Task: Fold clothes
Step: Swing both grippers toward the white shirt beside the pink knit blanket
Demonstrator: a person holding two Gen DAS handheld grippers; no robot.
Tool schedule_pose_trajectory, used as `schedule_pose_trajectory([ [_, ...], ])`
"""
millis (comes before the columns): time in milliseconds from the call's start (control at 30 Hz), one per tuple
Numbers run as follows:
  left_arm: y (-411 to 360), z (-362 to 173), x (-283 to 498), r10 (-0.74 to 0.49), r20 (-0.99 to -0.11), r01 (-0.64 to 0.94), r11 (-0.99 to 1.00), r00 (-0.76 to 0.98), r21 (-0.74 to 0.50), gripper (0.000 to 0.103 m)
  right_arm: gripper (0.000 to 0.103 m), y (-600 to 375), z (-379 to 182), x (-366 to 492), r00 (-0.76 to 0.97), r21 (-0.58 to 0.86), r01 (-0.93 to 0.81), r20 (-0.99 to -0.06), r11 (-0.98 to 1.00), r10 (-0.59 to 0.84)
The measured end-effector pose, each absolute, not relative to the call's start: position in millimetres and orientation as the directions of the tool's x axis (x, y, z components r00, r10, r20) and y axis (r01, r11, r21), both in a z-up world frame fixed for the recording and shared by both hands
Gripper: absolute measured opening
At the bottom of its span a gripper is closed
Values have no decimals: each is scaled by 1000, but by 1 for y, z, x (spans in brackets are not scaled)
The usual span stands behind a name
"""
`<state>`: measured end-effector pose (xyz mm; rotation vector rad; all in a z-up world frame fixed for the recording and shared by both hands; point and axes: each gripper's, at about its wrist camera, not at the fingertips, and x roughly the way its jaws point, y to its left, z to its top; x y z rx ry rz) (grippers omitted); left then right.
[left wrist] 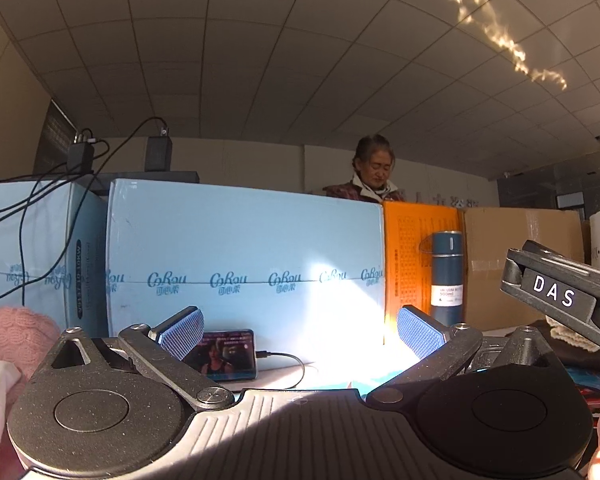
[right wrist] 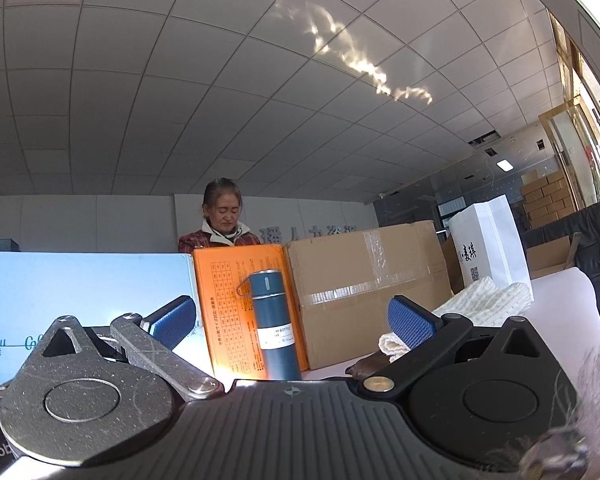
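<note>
My left gripper [left wrist: 300, 330] is open and empty, pointing level across the table at a light blue box [left wrist: 244, 256]. A pink knitted garment [left wrist: 16, 332] lies at its left edge. My right gripper [right wrist: 292, 320] is open and empty; its body also shows in the left wrist view [left wrist: 560, 288] at the right. A cream knitted garment [right wrist: 484, 304] lies on the table just beyond the right fingertip [right wrist: 412, 322], with a dark brown garment [right wrist: 370, 364] beside it. The cream knit also shows in the left wrist view [left wrist: 568, 332].
A blue bottle [right wrist: 274, 324] stands before an orange box [right wrist: 236, 304] and a cardboard box [right wrist: 364, 284]. A white bag [right wrist: 490, 248] stands at the right. A phone [left wrist: 226, 354] with a cable leans on the blue box. A person [right wrist: 222, 220] stands behind the boxes.
</note>
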<state>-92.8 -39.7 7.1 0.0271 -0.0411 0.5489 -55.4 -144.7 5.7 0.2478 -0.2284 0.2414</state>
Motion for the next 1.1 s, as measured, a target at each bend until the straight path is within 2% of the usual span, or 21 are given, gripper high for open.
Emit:
schedule_pose_trajectory([
  [200, -39, 7, -106, 541, 63, -540, 841, 839, -33, 103, 103, -146, 5, -64, 921, 198, -297, 317, 934, 226],
  [467, -46, 11, -156, 527, 213, -523, 849, 822, -83, 103, 103, -160, 3, -66, 870, 258, -443, 355, 859, 343],
  [633, -34, 21, -189, 488, 166, -453, 866, 857, -210, 103, 103, -155, 8, -86, 788, 172, -581, 365, 796, 496],
  [800, -22, 24, -222, 491, 141, -448, 857, 859, -254, 103, 103, -147, 14, -113, 676, 43, -702, 353, 711, 647],
  [967, -9, 24, -268, 590, 126, -546, 794, 798, -267, 103, 103, -133, 22, -142, 583, -90, -770, 305, 632, 753],
  [1100, 4, 26, -310, 694, 130, -642, 710, 708, -290, 103, 103, -117, 29, -158, 505, -130, -828, 252, 546, 826],
])
